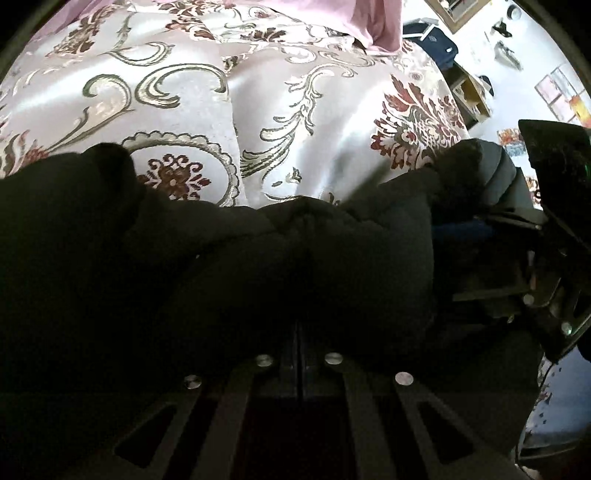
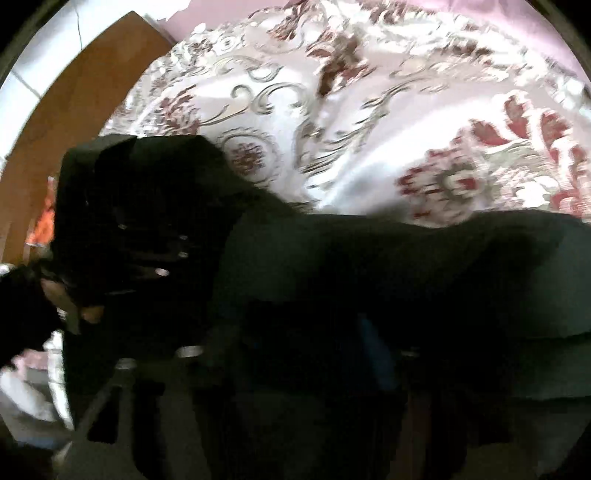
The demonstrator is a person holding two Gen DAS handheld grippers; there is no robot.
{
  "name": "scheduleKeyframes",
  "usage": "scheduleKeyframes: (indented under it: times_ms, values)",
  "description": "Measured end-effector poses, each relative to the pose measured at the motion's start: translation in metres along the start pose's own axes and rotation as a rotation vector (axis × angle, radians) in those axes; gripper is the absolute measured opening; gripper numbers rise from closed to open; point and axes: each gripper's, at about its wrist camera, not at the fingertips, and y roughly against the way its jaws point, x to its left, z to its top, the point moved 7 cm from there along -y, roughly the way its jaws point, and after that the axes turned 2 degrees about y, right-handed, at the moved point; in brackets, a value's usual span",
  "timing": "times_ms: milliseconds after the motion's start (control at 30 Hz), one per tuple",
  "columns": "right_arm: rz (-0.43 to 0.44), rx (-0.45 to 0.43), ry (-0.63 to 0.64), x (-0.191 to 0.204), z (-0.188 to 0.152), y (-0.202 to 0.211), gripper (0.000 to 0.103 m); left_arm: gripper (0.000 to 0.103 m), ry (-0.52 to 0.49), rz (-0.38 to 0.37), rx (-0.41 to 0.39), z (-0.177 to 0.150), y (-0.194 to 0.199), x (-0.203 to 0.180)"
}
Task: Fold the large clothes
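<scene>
A large black garment [image 1: 221, 266] lies bunched over a shiny floral bedspread [image 1: 332, 122]. In the left wrist view my left gripper [image 1: 301, 236] is shut, its fingers buried in a pinched fold of the black cloth. The right gripper shows at the right edge of this view [image 1: 546, 221], close beside it. In the right wrist view the black garment [image 2: 388, 266] fills the lower half and covers my right gripper [image 2: 369, 332], which seems shut on the cloth. The left gripper's body [image 2: 122, 221] shows at the left. This view is blurred.
The bedspread [image 2: 369, 129] stretches away beyond the garment. A pink cloth [image 1: 373, 22] lies at the far end of the bed. A brown wooden board [image 2: 74, 103] and tiled floor show at the left. Shelves and clutter [image 1: 480, 88] stand to the right of the bed.
</scene>
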Motion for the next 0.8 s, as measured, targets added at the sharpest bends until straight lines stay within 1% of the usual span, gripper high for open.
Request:
scheduleKeyframes:
  times_ms: [133, 233, 267, 300, 333, 367, 400, 433, 467, 533, 567, 733, 767, 800]
  values:
    - [-0.098, 0.020, -0.022, 0.000, 0.003, -0.011, 0.078, 0.004, 0.030, -0.037, -0.004, 0.003, 0.003, 0.004]
    - [-0.215, 0.059, 0.058, 0.002, 0.002, -0.024, 0.078, 0.004, 0.052, -0.056, 0.000, 0.003, 0.007, 0.014]
    - [-0.243, 0.069, 0.087, 0.005, 0.001, -0.030, 0.080, 0.004, 0.052, -0.060, -0.005, 0.004, 0.006, 0.013]
    - [-0.269, 0.080, 0.115, 0.007, 0.000, -0.036, 0.086, 0.004, 0.046, -0.064, -0.012, 0.002, 0.007, 0.014]
    - [-0.299, 0.090, 0.144, 0.009, -0.001, -0.042, 0.088, 0.004, 0.043, -0.069, -0.020, 0.004, 0.005, 0.010]
    - [-0.349, 0.109, 0.194, 0.012, -0.003, -0.052, 0.094, 0.004, 0.041, -0.077, -0.033, 0.004, 0.004, 0.010]
    - [-0.398, 0.122, 0.239, 0.014, -0.003, -0.063, 0.102, 0.004, 0.039, -0.081, -0.042, 0.001, 0.008, 0.015]
    - [-0.433, 0.119, 0.254, 0.015, -0.003, -0.069, 0.102, 0.004, 0.040, -0.086, -0.050, 0.001, 0.008, 0.015]
    - [-0.449, 0.100, 0.241, 0.013, 0.000, -0.072, 0.102, 0.004, 0.044, -0.095, -0.056, 0.000, 0.008, 0.014]
    - [-0.435, 0.064, 0.224, 0.012, 0.001, -0.070, 0.102, 0.004, 0.059, -0.113, -0.056, -0.001, 0.010, 0.017]
    - [-0.414, 0.036, 0.229, 0.013, -0.001, -0.066, 0.102, 0.004, 0.068, -0.120, -0.056, -0.002, 0.011, 0.018]
    - [-0.321, -0.023, 0.242, 0.018, -0.012, -0.039, 0.102, 0.004, 0.084, -0.117, -0.065, -0.007, 0.014, 0.023]
    - [-0.310, -0.034, 0.243, 0.020, -0.013, -0.032, 0.101, 0.004, 0.088, -0.116, -0.067, -0.007, 0.015, 0.023]
    - [-0.304, -0.046, 0.241, 0.018, -0.017, -0.024, 0.098, 0.004, 0.092, -0.116, -0.068, -0.009, 0.017, 0.025]
